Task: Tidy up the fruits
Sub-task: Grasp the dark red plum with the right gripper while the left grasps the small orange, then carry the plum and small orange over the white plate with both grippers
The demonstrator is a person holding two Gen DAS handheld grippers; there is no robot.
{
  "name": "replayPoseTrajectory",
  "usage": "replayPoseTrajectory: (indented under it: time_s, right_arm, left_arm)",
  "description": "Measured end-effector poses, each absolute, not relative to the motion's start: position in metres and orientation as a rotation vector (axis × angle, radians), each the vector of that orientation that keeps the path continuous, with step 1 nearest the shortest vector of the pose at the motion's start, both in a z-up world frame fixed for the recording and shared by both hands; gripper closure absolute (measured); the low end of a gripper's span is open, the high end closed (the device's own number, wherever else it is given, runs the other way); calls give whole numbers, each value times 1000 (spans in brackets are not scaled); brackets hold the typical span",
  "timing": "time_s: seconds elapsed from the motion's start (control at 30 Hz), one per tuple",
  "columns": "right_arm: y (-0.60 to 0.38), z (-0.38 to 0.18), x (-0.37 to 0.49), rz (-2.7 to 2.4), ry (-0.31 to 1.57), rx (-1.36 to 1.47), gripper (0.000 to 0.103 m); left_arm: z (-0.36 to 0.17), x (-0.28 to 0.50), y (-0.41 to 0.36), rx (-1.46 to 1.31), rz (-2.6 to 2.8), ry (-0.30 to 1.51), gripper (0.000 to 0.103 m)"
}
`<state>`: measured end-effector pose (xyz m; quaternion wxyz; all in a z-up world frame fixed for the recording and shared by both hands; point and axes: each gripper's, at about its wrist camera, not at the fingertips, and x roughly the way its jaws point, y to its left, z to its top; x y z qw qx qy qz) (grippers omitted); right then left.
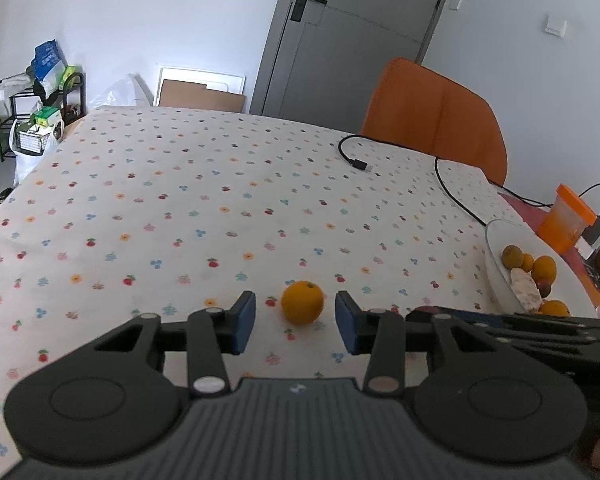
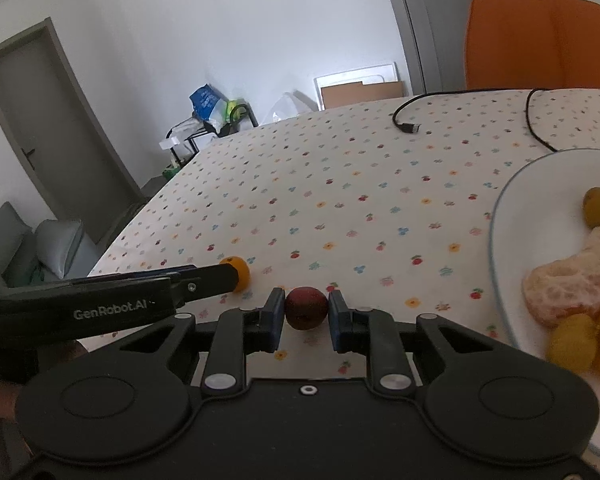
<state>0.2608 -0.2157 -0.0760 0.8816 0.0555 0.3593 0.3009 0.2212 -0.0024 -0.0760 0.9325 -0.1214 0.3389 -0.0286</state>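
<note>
Landmark: the white plate [image 2: 500,216] at the table's right side; every place below is given from it.
Left gripper [image 1: 295,312]: jaws spread wide, holding nothing; an orange [image 1: 302,302] sits on the tablecloth [image 1: 220,200] between the blue pads, apart from both, well to the left of the plate.
Right gripper [image 2: 302,312]: pads pressed against both sides of a dark red fruit [image 2: 306,307], probably a plum, just left of the plate's rim; whether it rests on the cloth or is lifted cannot be told.
Already done: several fruits lie on the plate, namely a peeled citrus [image 2: 572,288], yellowish-green ones and oranges.
Left to do: judging by this, the orange and the red fruit are the last two off the plate; both seem bound for it.
Hard to make out: the plate's right part is cut off in both views, so its full count is unknown; fruits at the right wrist view's edge are blurred.
Other things: a black cable [image 1: 440,168] lies beyond the plate.
</note>
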Motion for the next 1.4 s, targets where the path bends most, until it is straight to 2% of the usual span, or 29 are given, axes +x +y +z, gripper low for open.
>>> replayPoseTrajectory:
  time_s: [0.13,1.4]
  right_arm:
    - [-223,-72,257,621,730,121,82]
    - [-259,-40,189,631,604,109,82]
  left_arm:
    - [-79,226,-8,-246,-31,687,81]
    - [-43,149,-31,-234,-28,586,81]
